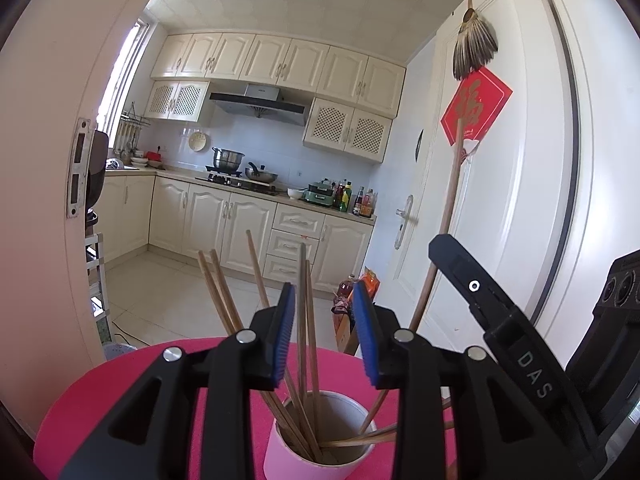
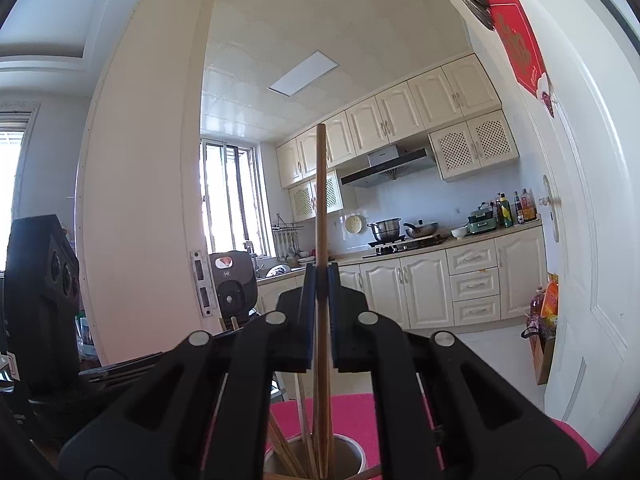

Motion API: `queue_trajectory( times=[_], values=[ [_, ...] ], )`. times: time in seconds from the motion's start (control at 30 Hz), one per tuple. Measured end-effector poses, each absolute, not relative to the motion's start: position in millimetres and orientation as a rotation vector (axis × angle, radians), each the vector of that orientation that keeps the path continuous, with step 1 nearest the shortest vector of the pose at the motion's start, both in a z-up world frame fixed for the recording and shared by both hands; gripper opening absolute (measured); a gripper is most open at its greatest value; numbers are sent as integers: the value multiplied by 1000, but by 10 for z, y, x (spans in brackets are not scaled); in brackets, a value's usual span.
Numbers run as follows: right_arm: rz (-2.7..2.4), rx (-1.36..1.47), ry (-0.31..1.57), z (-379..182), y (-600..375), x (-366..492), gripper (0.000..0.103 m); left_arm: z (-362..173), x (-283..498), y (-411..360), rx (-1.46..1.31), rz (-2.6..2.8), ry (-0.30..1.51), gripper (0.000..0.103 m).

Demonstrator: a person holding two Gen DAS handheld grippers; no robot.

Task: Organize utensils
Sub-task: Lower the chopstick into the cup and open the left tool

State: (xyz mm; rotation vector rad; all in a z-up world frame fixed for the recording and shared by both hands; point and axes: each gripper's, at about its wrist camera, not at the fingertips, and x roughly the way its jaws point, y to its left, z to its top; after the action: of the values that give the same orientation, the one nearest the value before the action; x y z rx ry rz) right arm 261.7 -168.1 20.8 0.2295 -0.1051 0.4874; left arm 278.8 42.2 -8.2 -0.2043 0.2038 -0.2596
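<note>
A pink and white cup [image 1: 298, 462] stands on a round pink table [image 1: 120, 392] and holds several wooden chopsticks [image 1: 306, 320]. My left gripper [image 1: 325, 308] is open above the cup, its blue pads either side of two upright chopsticks without touching them. My right gripper [image 2: 321, 280] is shut on one long wooden chopstick [image 2: 321, 200], held upright with its lower end in the cup [image 2: 352, 458]. In the left wrist view this chopstick [image 1: 444, 224] slants up to the right, beside the right gripper's black finger [image 1: 476, 292].
The pink table's far edge [image 1: 192, 342] is close behind the cup. A white door [image 1: 500, 184] stands at the right. Bottles and a bag [image 1: 352, 292] sit on the floor by it. Kitchen cabinets [image 1: 240, 220] lie beyond.
</note>
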Motion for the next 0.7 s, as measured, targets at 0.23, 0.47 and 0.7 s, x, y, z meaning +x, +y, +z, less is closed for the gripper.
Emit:
queue_trajectory(
  times=[0.23, 0.47, 0.7],
  values=[
    [461, 212, -91, 252, -1682, 2523, 7, -24, 2669, 407, -181, -242, 190, 40],
    [425, 200, -76, 313, -1718, 2397, 37, 35, 2532, 429, -175, -224, 201, 43],
    [400, 184, -82, 399, -1763, 2165, 46, 105, 2309, 469, -158, -202, 202, 44]
  ],
)
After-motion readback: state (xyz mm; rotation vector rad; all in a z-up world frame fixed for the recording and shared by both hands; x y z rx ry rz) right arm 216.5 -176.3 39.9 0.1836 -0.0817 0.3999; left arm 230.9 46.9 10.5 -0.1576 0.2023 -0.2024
